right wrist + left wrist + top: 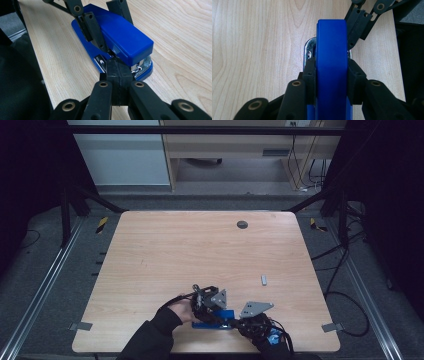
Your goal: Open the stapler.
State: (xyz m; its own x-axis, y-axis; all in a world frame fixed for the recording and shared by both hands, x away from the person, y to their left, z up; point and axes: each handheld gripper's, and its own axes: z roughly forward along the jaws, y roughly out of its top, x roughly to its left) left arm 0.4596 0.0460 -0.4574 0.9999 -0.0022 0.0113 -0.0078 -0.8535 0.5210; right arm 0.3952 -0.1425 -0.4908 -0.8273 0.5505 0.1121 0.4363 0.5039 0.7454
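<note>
We see a blue stapler lying on the table, close to the near edge and a little right of centre. Both grippers meet at it.

Left gripper — its jaws are clamped on the stapler's top arm, one pad against each long side. In the left gripper view the blue arm runs straight up between the pads, with the metal nose showing just past them on the left. In the high view this gripper sits over the stapler's left part, a hand in a dark sleeve behind it.

Right gripper — jaws pressed together, pad against pad, nothing between them. Their joined tip sits at the stapler's front end, right at the gap between the blue top and the chrome magazine; we cannot tell whether the tip is touching the metal or just short of it. In the high view this gripper comes in from the lower right, its grey plate on top.

The stapler's base lies flat on the wood; its top looks slightly raised at the front in the right gripper view.

Elsewhere on the table — a small grey piece lies well apart from the stapler, farther back and right, and a dark round grommet sits near the far edge.
</note>
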